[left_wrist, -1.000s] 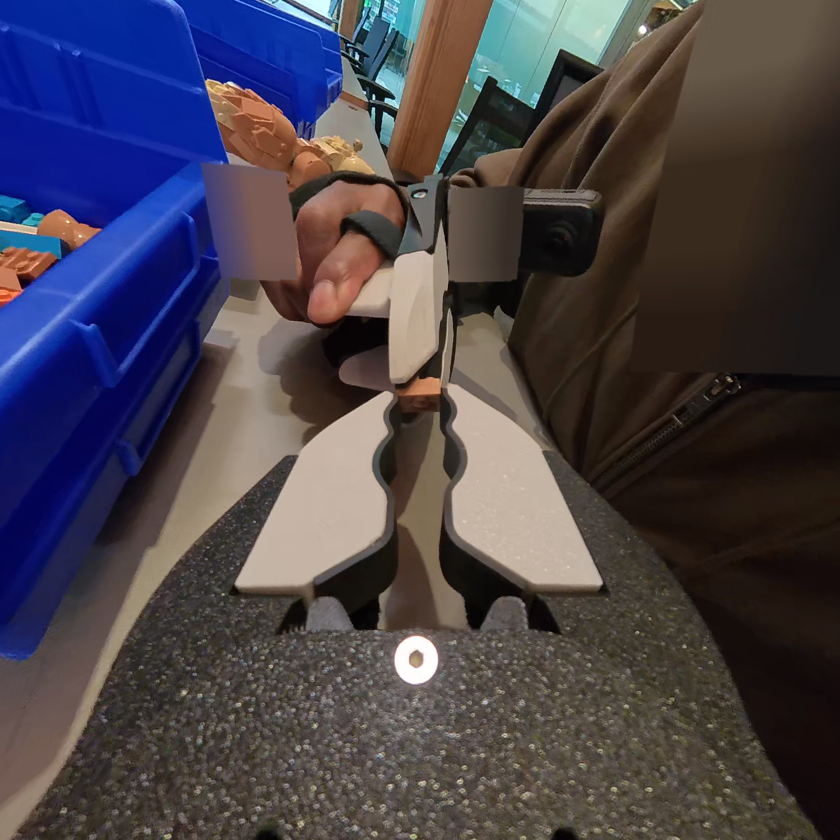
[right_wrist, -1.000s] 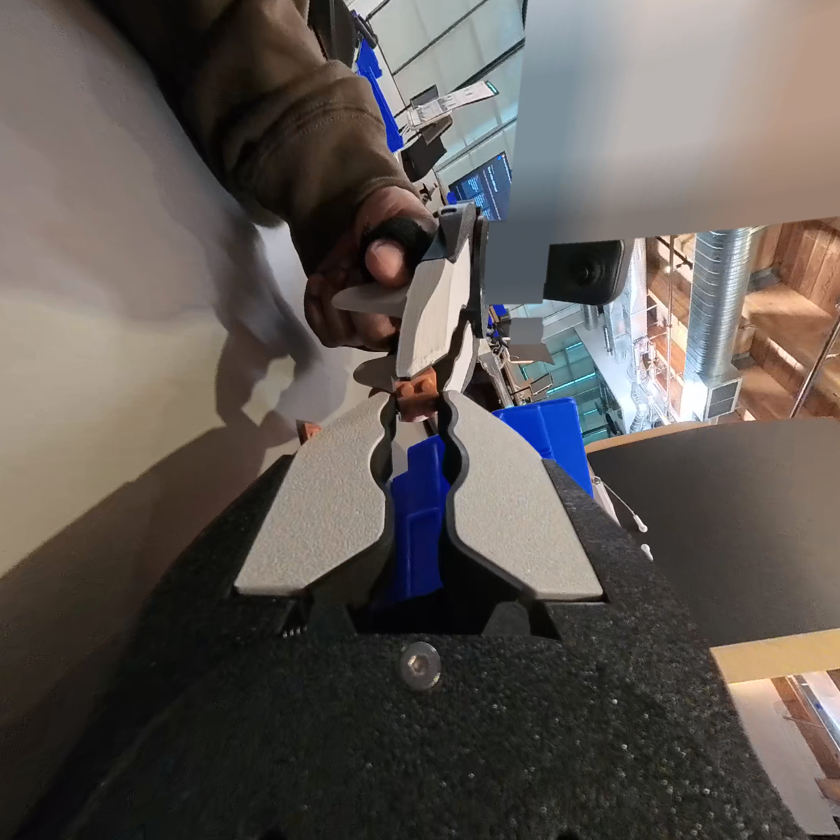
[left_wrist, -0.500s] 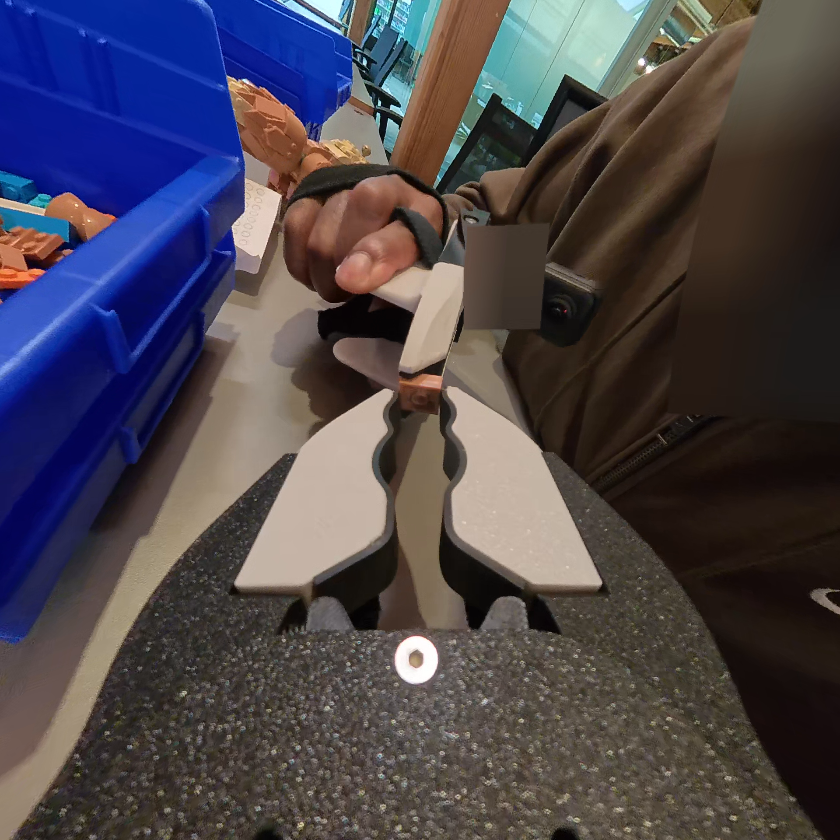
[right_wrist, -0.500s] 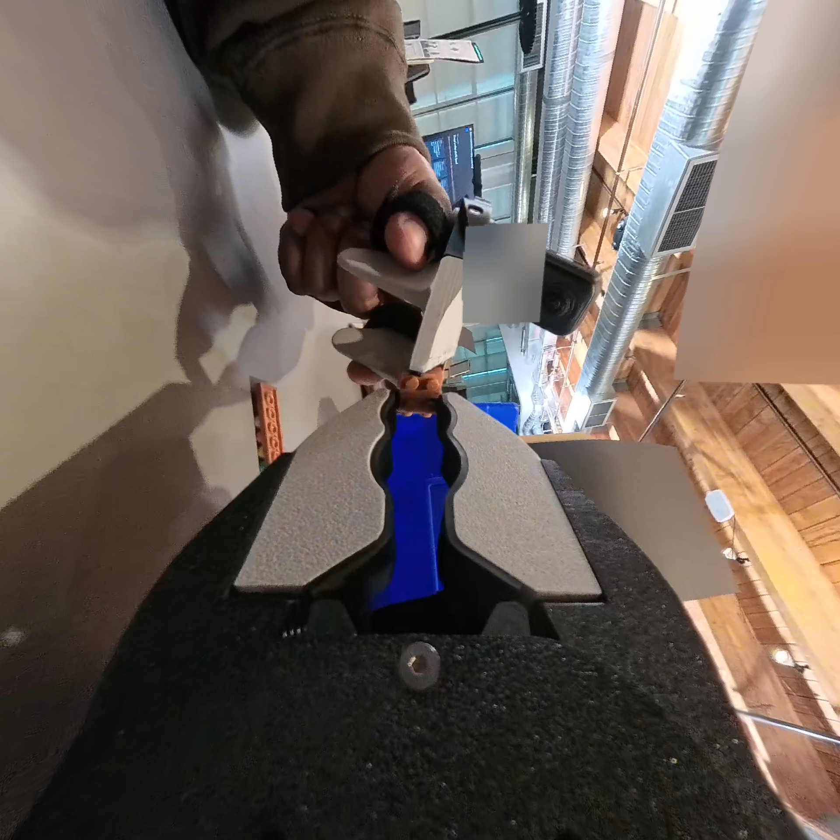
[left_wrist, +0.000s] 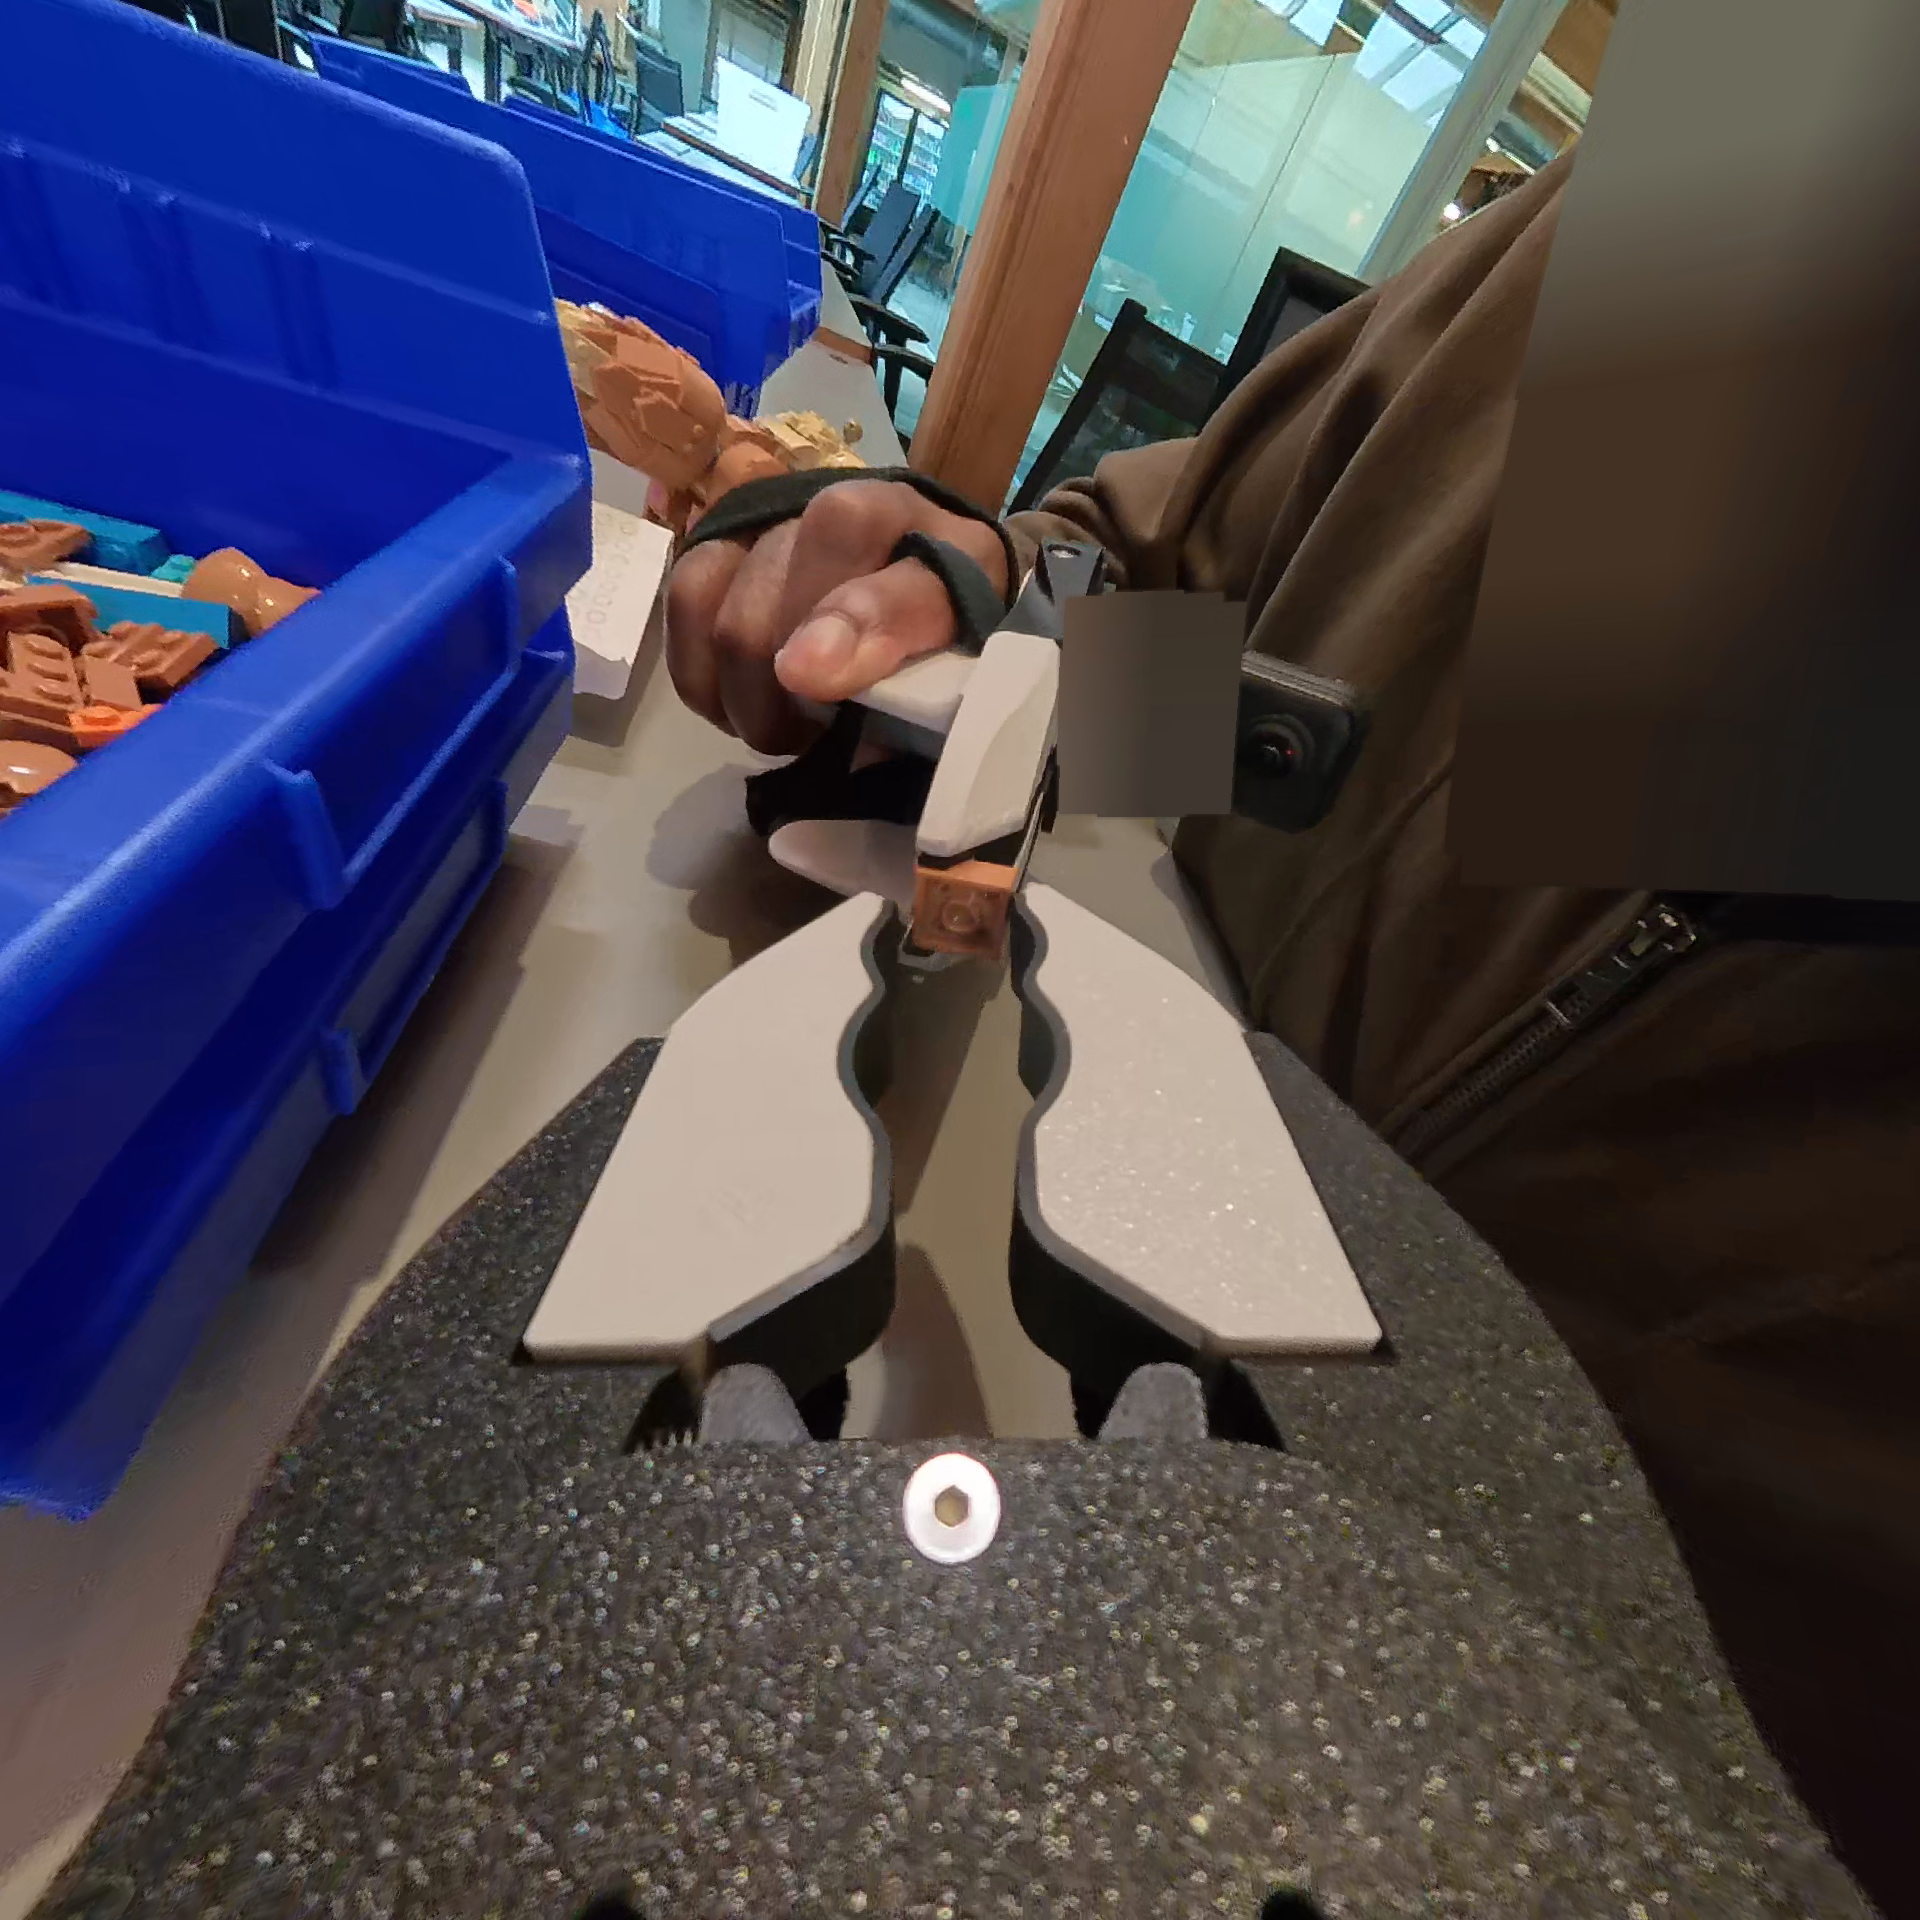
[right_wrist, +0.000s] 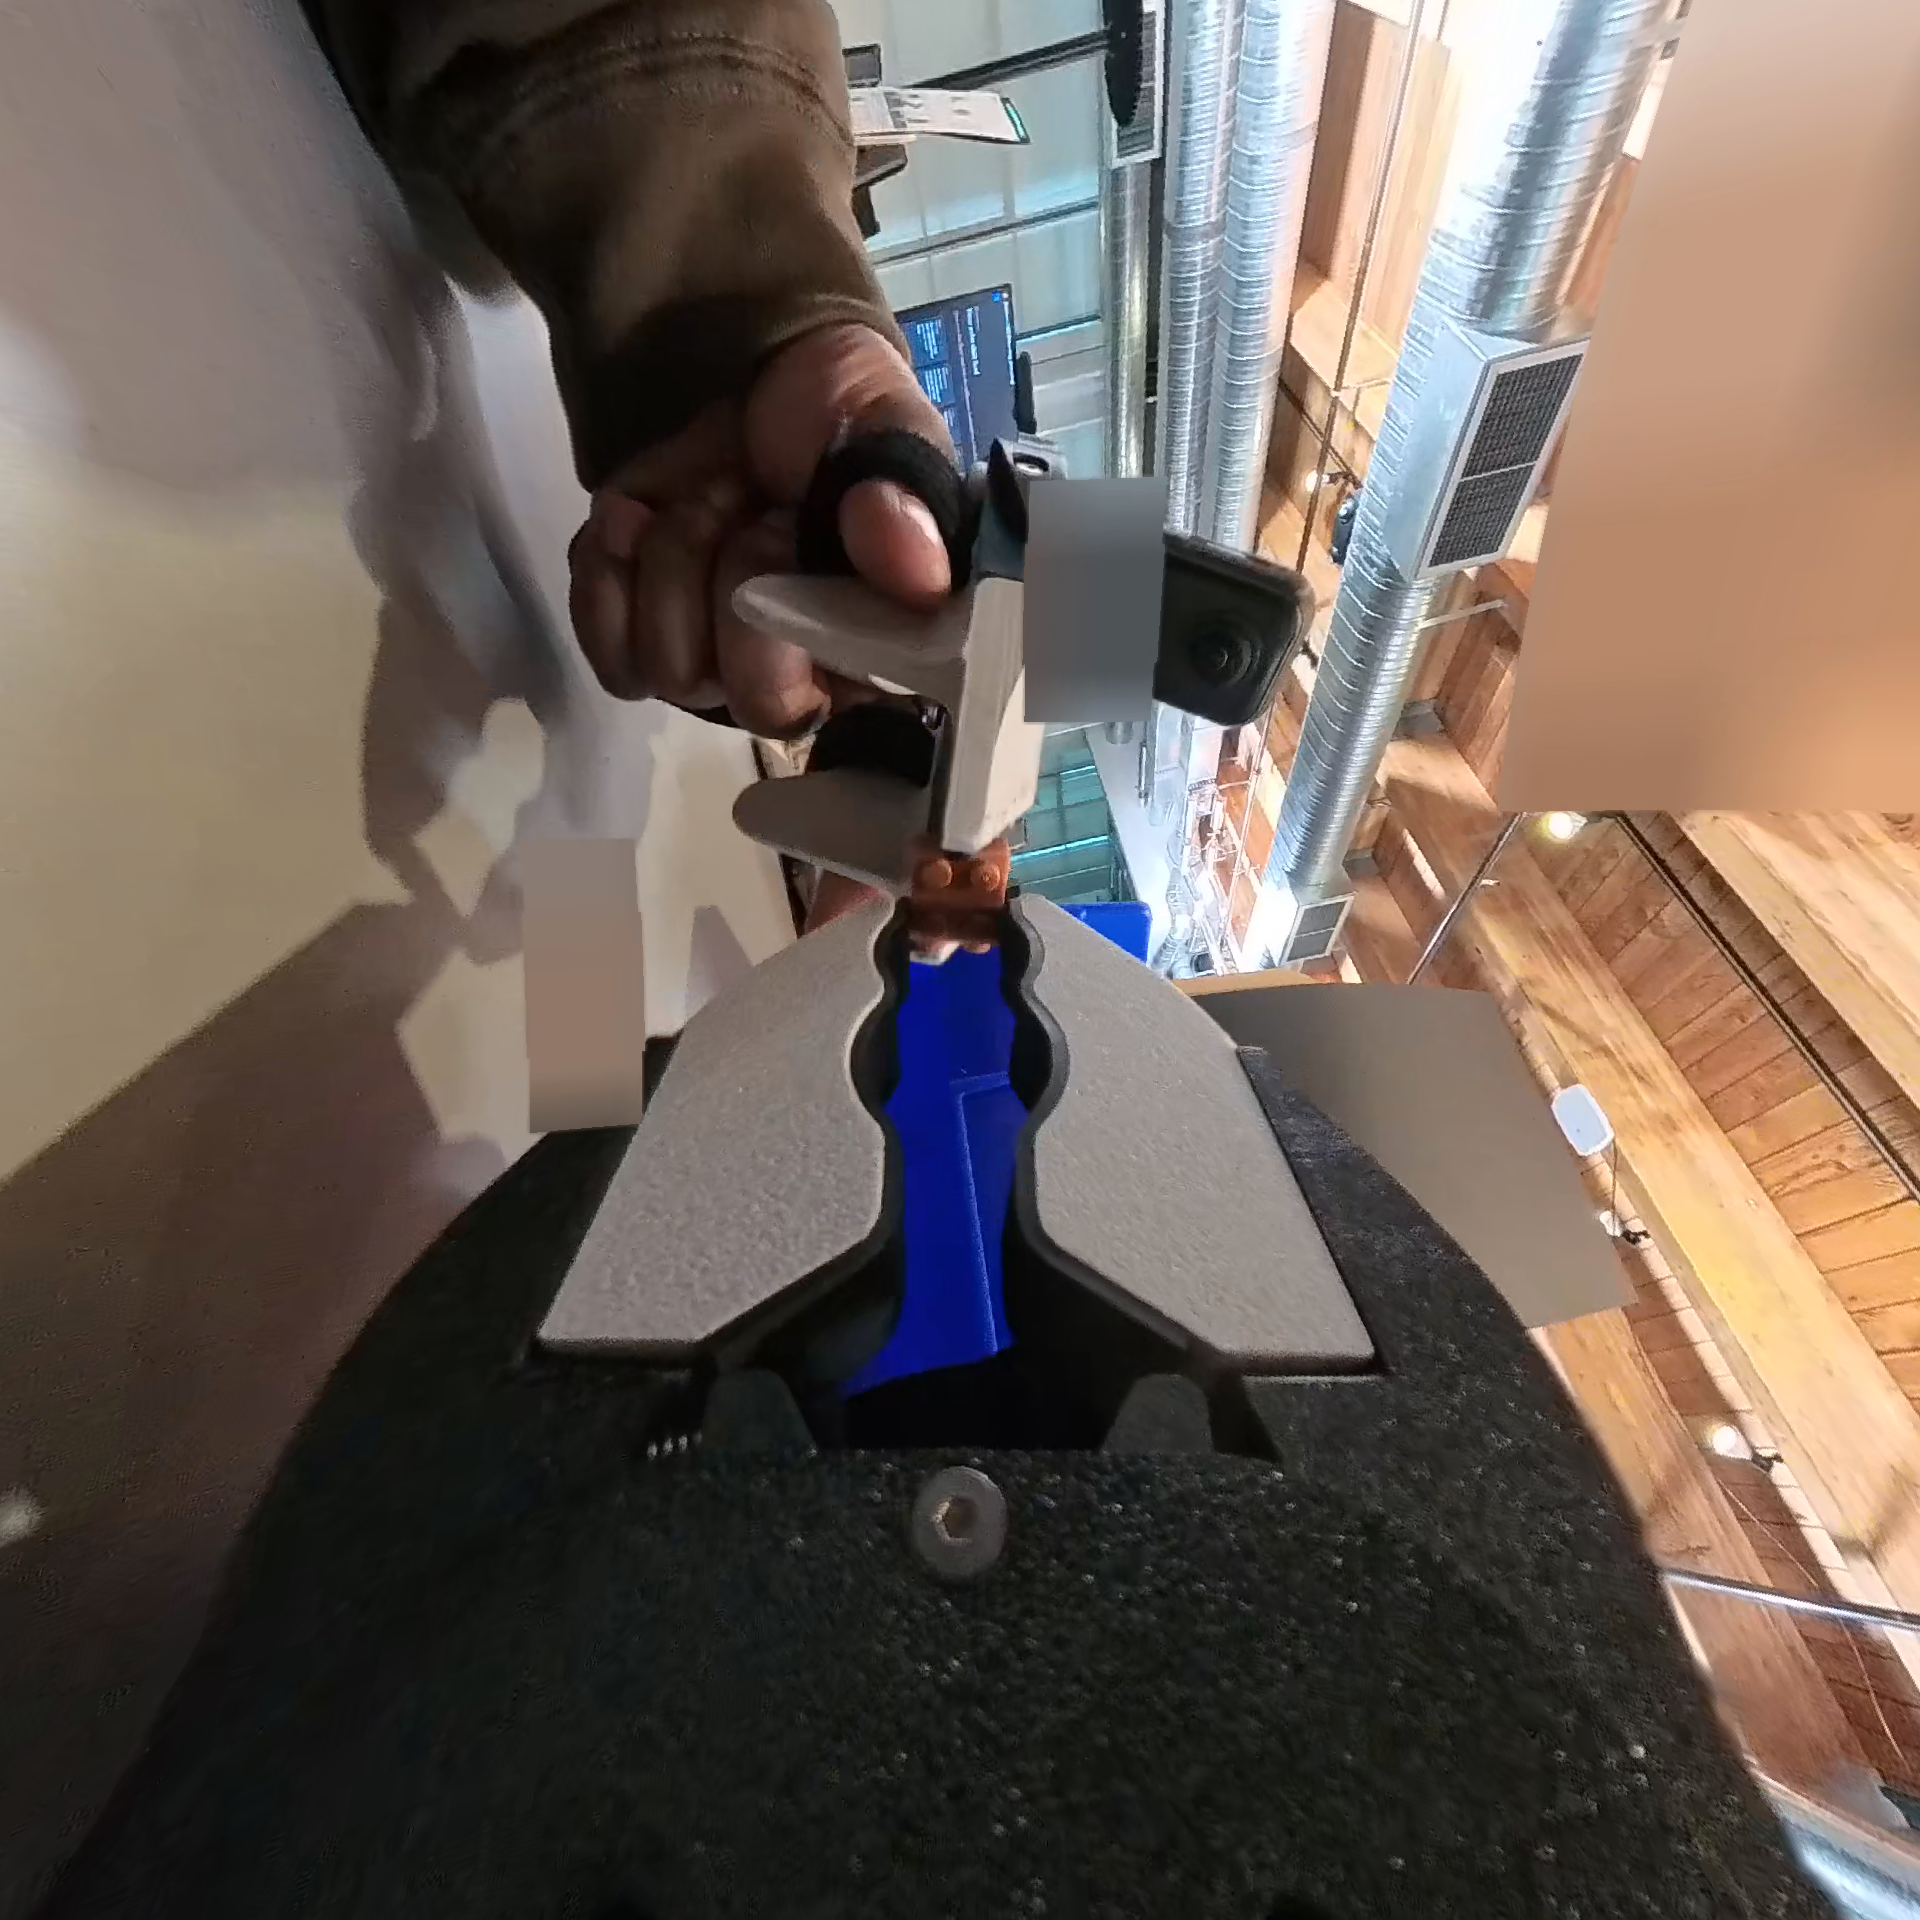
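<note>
Desk (left_wrist: 623, 997): pale grey top; it carries the bins, the model and the sheet, and both grippers meet above it.
Blue bins (left_wrist: 260, 582): a large one along the left edge of the desk, part-filled with brown, orange and teal bricks; more blue bins stand behind it.
Person: brown jacket sleeve (left_wrist: 1351, 540) at the right of the left wrist view; each hand (left_wrist: 821, 613) is strapped to a gripper handle with a black band.
Left gripper (left_wrist: 951, 925): tips set at a narrow gap, closed on the brown brick piece, which it grips from the near side in its own view.
Right gripper (right_wrist: 954, 940): tips likewise narrow, pinching the same brown piece from the opposite side; in the left wrist view it comes down edge-on from above.
Brick model (left_wrist: 655, 405): tan and brown figure lying on the desk behind the hand, beside the big bin.
White sheet (left_wrist: 613, 613): flat on the desk between the bin and the hand.
Brown brick piece (left_wrist: 961, 920): small, studded, held in the air over the desk between the two grippers' tips, touching both.
</note>
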